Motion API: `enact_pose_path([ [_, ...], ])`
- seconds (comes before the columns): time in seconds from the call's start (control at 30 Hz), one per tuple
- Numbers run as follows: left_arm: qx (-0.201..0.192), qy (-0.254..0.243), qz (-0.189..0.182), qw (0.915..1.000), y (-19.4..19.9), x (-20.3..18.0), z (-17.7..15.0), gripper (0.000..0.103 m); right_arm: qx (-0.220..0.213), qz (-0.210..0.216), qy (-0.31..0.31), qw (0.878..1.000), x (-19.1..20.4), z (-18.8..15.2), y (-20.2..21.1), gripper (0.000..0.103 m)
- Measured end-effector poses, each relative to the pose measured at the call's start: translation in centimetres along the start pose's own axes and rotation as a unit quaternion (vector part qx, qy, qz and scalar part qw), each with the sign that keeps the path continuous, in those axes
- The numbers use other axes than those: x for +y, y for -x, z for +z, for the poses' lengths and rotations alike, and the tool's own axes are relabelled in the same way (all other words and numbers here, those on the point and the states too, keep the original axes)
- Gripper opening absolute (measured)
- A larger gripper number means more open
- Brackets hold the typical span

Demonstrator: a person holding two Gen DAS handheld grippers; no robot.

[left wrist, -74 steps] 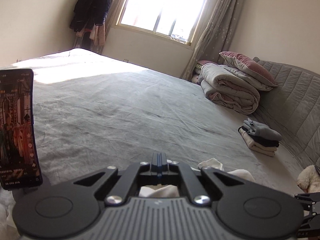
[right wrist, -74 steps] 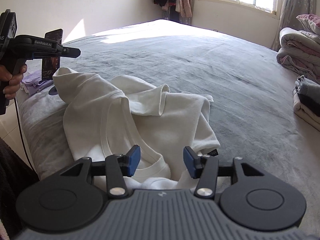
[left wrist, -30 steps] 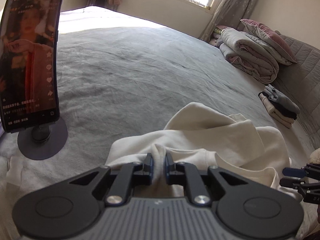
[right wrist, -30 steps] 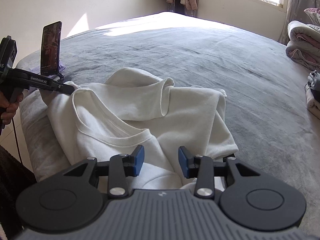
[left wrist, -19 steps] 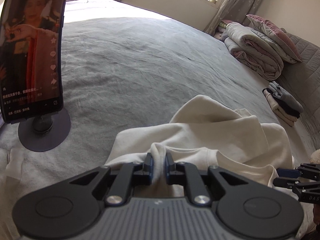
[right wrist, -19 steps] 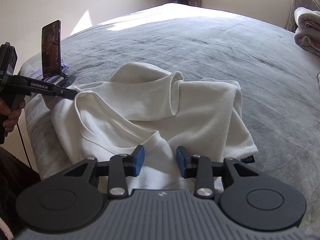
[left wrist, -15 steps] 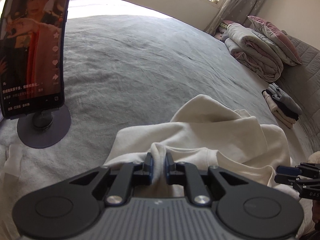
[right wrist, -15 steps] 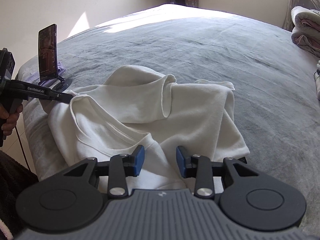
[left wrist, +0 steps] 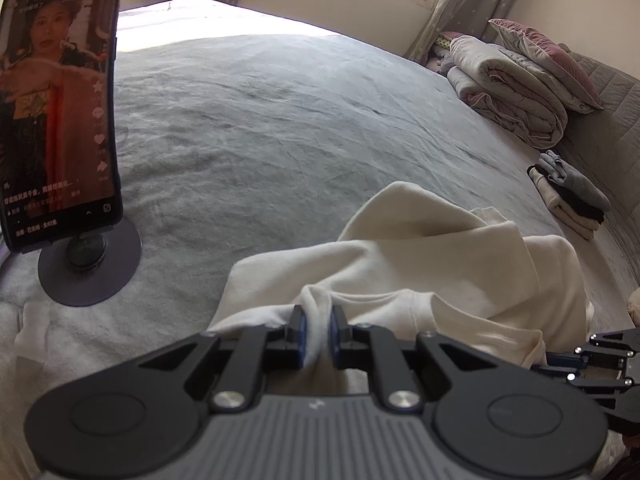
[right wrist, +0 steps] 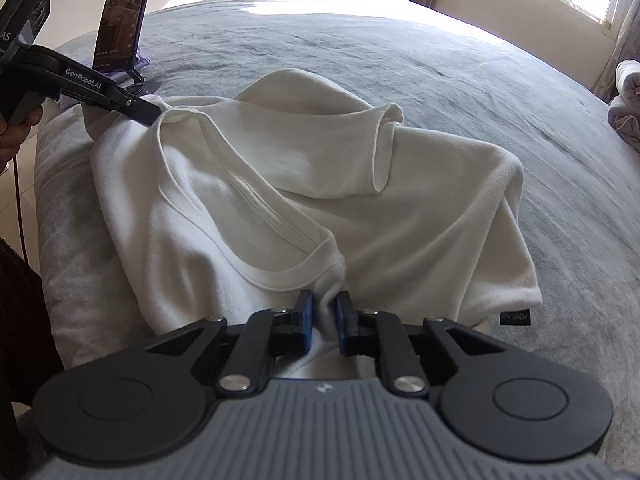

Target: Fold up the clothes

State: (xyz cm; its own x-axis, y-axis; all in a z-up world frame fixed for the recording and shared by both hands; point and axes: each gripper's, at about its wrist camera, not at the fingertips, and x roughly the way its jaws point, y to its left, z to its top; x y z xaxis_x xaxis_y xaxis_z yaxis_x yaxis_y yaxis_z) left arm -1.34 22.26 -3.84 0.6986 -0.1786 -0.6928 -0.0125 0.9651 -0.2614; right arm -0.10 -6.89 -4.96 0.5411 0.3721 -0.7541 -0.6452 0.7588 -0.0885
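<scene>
Left gripper jaws clamp white shirt | right gripper jaws closing on shirt fabric

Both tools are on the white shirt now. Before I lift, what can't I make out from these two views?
- White shirt near hem: hidden in both wrist views behind the tool bodies.
- Right tool: its jaws are closing on a fold; depth of bite hidden by bunched cloth.
- Left tool: only its tip shows in the right view.
- Black label: text too small.
</scene>
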Motion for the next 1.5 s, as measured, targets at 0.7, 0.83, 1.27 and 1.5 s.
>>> enact_pose_path([
  [0.7,-0.165,-0.093,-0.027,0.9815,2.8,-8.2,6.1,0.011,-0.169,-0.195,-0.001,0.966,-3.7,4.0,7.9,0.006],
  [0.83,-0.176,-0.112,-0.023,0.9778,2.1,-10.1,8.1,0.011,-0.176,-0.224,0.006,0.959,-5.5,5.6,8.3,0.006],
  [1.27,-0.213,-0.098,-0.005,0.972,-2.3,-12.4,13.7,0.011,-0.203,-0.314,0.014,0.927,-10.0,9.4,4.7,0.006],
  [1.5,-0.22,-0.068,0.012,0.973,-7.8,-12.0,16.8,0.011,-0.216,-0.359,0.019,0.908,-12.9,12.0,0.7,0.006],
])
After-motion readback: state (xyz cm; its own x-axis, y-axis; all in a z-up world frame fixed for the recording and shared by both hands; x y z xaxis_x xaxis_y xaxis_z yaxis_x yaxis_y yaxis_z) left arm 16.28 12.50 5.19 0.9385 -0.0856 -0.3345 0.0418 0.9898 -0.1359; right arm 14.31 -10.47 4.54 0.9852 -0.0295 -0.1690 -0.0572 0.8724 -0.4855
